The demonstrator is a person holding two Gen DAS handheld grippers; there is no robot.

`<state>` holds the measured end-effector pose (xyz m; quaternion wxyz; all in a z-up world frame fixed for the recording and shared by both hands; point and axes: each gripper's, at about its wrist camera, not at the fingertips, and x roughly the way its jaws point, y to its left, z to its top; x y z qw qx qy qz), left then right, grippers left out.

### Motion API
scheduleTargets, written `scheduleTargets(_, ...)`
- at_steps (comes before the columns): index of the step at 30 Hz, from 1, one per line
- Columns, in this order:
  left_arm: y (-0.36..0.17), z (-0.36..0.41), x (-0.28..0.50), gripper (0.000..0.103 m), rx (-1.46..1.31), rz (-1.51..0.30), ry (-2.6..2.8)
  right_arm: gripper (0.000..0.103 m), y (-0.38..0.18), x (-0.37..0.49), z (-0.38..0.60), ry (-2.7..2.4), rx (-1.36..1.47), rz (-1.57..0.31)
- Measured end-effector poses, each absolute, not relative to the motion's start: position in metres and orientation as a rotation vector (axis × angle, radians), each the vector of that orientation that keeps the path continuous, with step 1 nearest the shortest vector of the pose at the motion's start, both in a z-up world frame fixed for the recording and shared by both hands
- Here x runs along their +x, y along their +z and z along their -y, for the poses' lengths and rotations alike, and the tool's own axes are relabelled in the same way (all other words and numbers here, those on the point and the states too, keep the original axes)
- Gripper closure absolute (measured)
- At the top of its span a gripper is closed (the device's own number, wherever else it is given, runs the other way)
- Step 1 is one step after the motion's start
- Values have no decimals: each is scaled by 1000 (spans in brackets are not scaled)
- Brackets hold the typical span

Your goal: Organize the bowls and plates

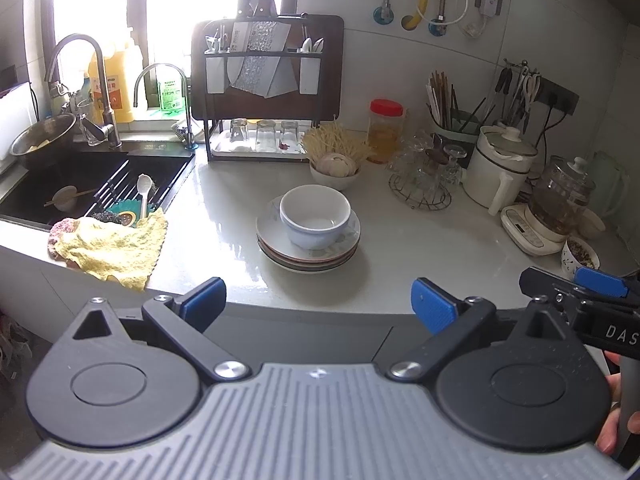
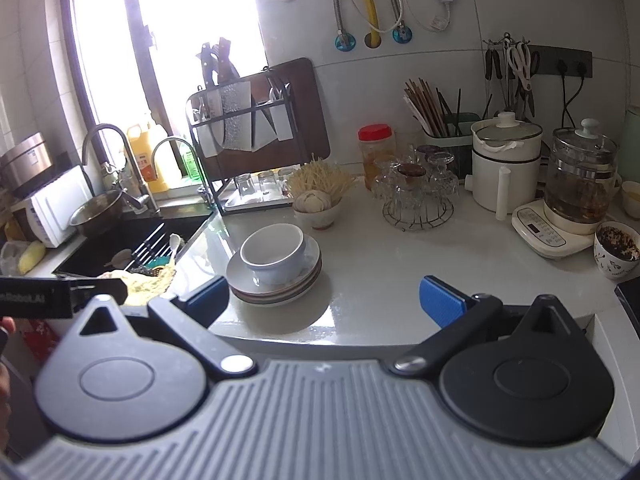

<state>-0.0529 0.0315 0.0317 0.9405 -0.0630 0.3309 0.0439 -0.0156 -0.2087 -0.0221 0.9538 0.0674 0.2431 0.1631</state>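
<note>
A white bowl [image 1: 314, 216] sits upright on a stack of plates [image 1: 308, 250] in the middle of the white counter. The bowl [image 2: 274, 252] and the plates [image 2: 276, 286] also show in the right wrist view. My left gripper [image 1: 319, 305] is open and empty, held off the counter's front edge, short of the stack. My right gripper [image 2: 325, 300] is open and empty, also in front of the counter, with the stack ahead of its left finger. The right gripper [image 1: 576, 286] shows at the right edge of the left wrist view.
A black sink [image 1: 92, 184] with a yellow cloth [image 1: 116, 248] on its rim lies left. A small bowl of garlic [image 1: 335, 168], a glass rack [image 1: 426, 172], a white pot [image 1: 500, 164], a glass kettle [image 1: 560, 204] and a filled cup [image 2: 616, 252] stand behind and right.
</note>
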Motion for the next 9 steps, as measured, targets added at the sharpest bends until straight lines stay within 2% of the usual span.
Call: scheduleTargets(9, 30, -33, -58, 2, -132, -669, 94, 0, -26, -18, 208, 335, 138, -502)
